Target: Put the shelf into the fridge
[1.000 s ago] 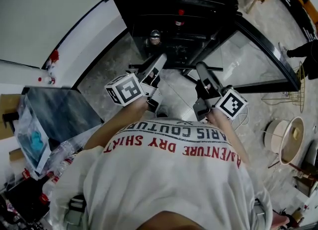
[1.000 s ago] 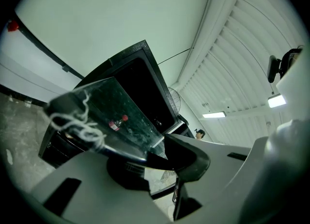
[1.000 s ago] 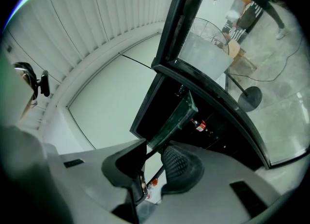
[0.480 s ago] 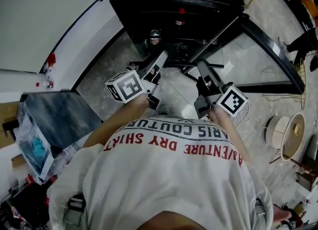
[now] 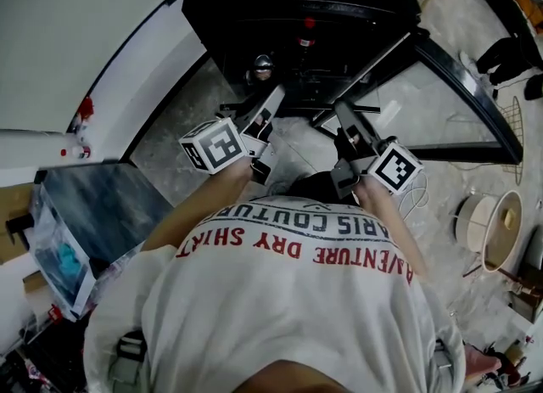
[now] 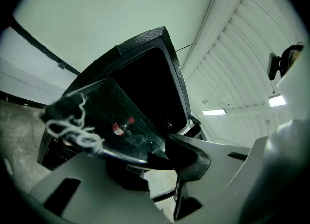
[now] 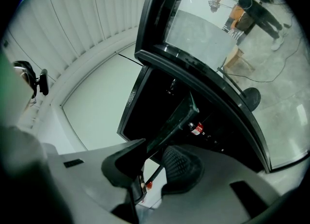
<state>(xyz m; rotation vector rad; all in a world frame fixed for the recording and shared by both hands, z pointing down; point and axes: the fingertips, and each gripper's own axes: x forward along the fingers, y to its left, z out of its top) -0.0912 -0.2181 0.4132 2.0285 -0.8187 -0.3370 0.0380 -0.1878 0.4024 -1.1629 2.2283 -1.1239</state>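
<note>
We hold the shelf (image 6: 116, 121), a glass pane with a dark rim, in front of the fridge (image 5: 297, 9). The fridge stands at twelve o'clock, its door (image 5: 424, 107) swung out toward two o'clock. The left tongs (image 6: 160, 162) and the right tongs (image 7: 152, 165) are each partly closed, pinching an edge of the shelf. We judge it best to keep the pane level and both grips firm. We then slide it straight toward twelve o'clock, clear of the bottle (image 7: 196, 128) inside. The shirt (image 5: 280, 315) reads, upside down, "AVENTURE DRY SHIRT". The bottle's red label is too small to read.
</note>
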